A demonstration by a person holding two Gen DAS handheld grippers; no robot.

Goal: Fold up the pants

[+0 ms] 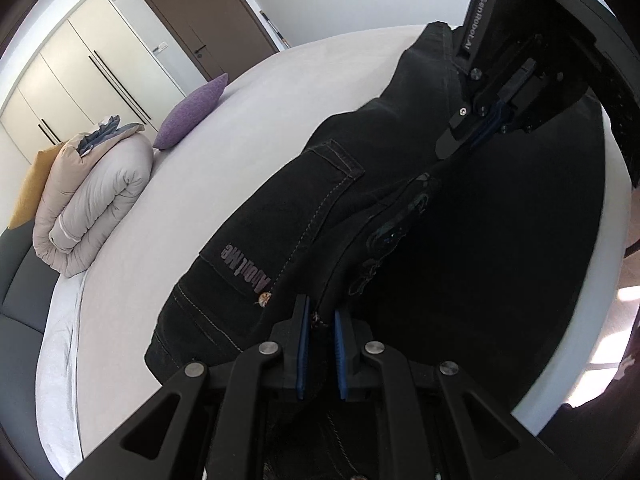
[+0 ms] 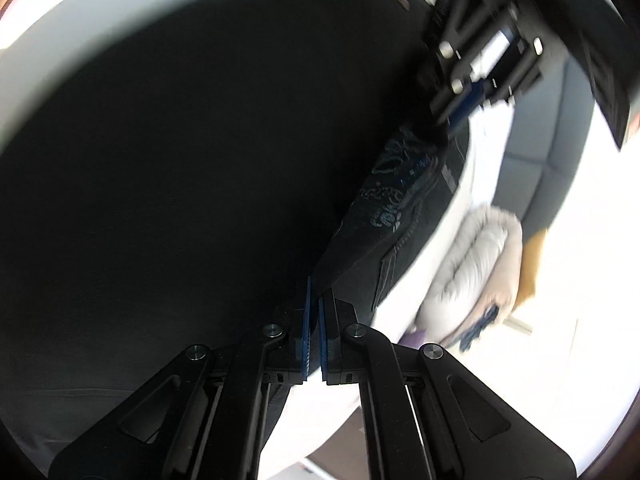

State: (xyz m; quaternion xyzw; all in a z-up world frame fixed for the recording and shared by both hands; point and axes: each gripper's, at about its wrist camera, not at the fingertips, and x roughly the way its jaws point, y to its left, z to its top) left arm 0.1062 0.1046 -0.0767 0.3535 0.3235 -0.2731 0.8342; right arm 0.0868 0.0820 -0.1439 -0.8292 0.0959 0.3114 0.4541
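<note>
Black pants (image 1: 320,208) lie lengthwise on the white bed (image 1: 160,280), legs seemingly already doubled. The left gripper (image 1: 320,332) pinches cloth at 6 o'clock; the right gripper (image 2: 316,312) pinches an edge likewise. Crosswise folds remain.

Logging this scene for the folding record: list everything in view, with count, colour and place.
pants: one, black, spread across the bed
bed: one, white sheet, under the pants
rolled duvet: one, beige-grey, far end of the bed
cushion: one, purple, beside the duvet
pillow: one, mustard, behind the duvet
wardrobe: one, cream, far wall
door: one, brown, beside the wardrobe
left gripper: black, blue pads, shut on the pants
right gripper: black, blue pads, shut on the pants
</note>
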